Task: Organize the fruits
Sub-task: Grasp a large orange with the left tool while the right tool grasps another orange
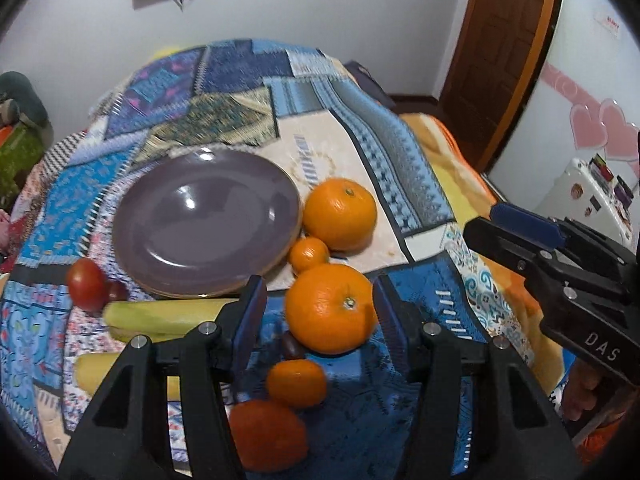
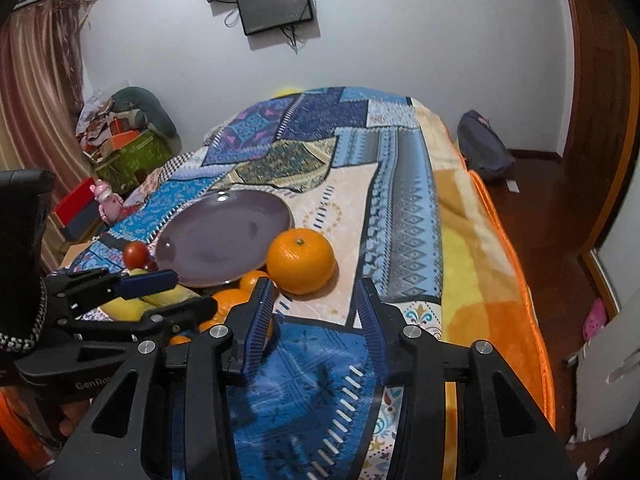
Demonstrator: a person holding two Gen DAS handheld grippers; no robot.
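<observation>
An empty purple plate (image 1: 200,220) lies on a patchwork cloth. My left gripper (image 1: 320,304) is open, its fingers either side of a big orange (image 1: 328,308), not closed on it. A second big orange (image 1: 340,212) and a small mandarin (image 1: 309,254) sit beside the plate. Two more mandarins (image 1: 297,382) lie nearer me. A red tomato (image 1: 86,284) and yellow-green bananas (image 1: 160,316) lie left. My right gripper (image 2: 316,300) is open and empty, just short of the far big orange (image 2: 300,256); the plate (image 2: 224,232) is to its left.
The cloth covers a bed with an orange blanket (image 2: 500,280) at its right edge. The left gripper (image 2: 132,292) shows in the right wrist view, the right gripper (image 1: 560,256) in the left wrist view. A wooden door (image 1: 500,40) stands beyond.
</observation>
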